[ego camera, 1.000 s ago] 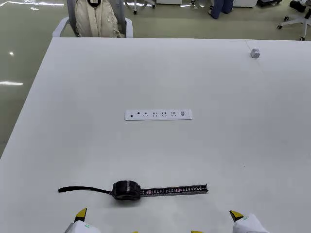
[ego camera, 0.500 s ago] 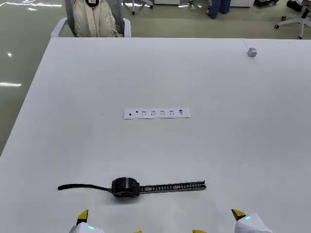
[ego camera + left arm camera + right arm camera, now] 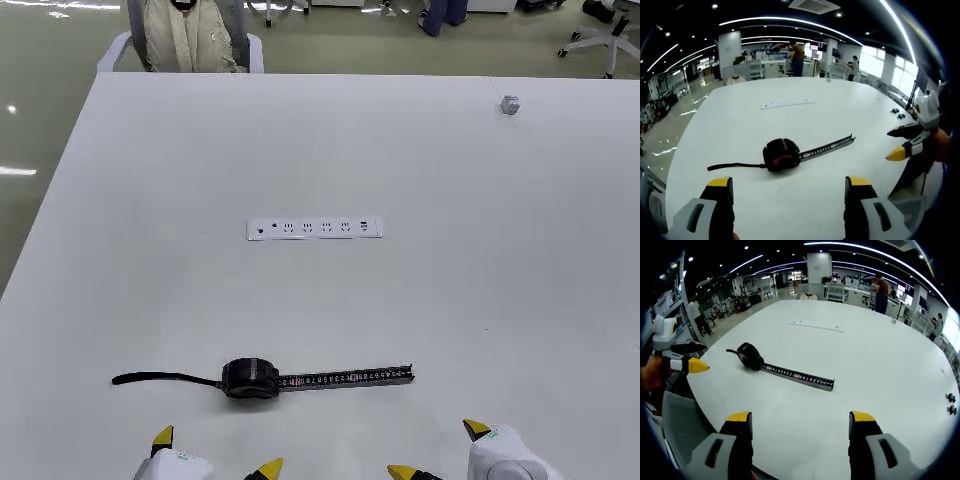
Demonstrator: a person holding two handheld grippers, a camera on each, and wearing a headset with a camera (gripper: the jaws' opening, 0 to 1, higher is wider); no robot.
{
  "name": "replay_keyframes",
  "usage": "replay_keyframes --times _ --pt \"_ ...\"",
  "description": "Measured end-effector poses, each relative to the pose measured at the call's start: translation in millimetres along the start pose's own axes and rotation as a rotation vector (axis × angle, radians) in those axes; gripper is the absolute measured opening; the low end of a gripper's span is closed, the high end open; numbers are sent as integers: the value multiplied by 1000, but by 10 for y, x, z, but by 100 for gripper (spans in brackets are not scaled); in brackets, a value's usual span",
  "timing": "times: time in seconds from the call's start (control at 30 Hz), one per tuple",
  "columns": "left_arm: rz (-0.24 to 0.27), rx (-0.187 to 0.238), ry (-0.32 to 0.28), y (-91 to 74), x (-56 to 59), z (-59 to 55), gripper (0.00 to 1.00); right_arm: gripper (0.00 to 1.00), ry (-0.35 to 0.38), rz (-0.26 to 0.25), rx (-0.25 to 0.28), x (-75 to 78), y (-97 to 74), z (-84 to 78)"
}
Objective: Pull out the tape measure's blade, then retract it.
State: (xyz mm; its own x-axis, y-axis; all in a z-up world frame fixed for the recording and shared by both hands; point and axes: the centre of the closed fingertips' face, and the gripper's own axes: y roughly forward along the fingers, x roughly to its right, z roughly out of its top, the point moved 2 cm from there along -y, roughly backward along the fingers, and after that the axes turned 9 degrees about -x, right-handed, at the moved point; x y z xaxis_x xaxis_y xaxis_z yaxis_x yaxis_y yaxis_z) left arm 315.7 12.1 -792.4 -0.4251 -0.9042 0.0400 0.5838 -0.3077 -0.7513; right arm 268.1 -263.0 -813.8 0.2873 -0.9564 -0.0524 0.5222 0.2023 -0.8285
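- Tape measure (image 3: 250,378) low in the centre of the head view, on the white tabletop (image 3: 450,250); blade (image 3: 345,377) lying drawn out flat to the right.
- Probably the retracting step next: calls for gripping the tape measure and letting the blade run back.
- Left gripper (image 3: 214,453) and right gripper (image 3: 440,450) at the bottom edge, fingers (image 3: 720,182) apart, holding nothing.
- Tape measure round and matte black; blade thin, stiff, printed with marks; limp black strap (image 3: 160,378) trailing left.

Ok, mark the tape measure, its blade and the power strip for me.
tape measure (image 3: 250,378), head view, top of the round black case.
blade (image 3: 346,377), head view, middle of the pulled-out length.
power strip (image 3: 314,228), head view, middle of its white face.
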Motion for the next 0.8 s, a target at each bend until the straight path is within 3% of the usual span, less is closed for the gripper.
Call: replay_keyframes --times 0.2,0.33,0.8 --pt "6 -3 -5 28 3 7 89 81 -12 6 -4 11 21 11" --pt "-2 -25 -15 138 26 -9 89 81 -53 6 -23 79 74 32" --pt "24 -22 -43 240 -8 63 88 81 -137 32 -54 143 175 86"
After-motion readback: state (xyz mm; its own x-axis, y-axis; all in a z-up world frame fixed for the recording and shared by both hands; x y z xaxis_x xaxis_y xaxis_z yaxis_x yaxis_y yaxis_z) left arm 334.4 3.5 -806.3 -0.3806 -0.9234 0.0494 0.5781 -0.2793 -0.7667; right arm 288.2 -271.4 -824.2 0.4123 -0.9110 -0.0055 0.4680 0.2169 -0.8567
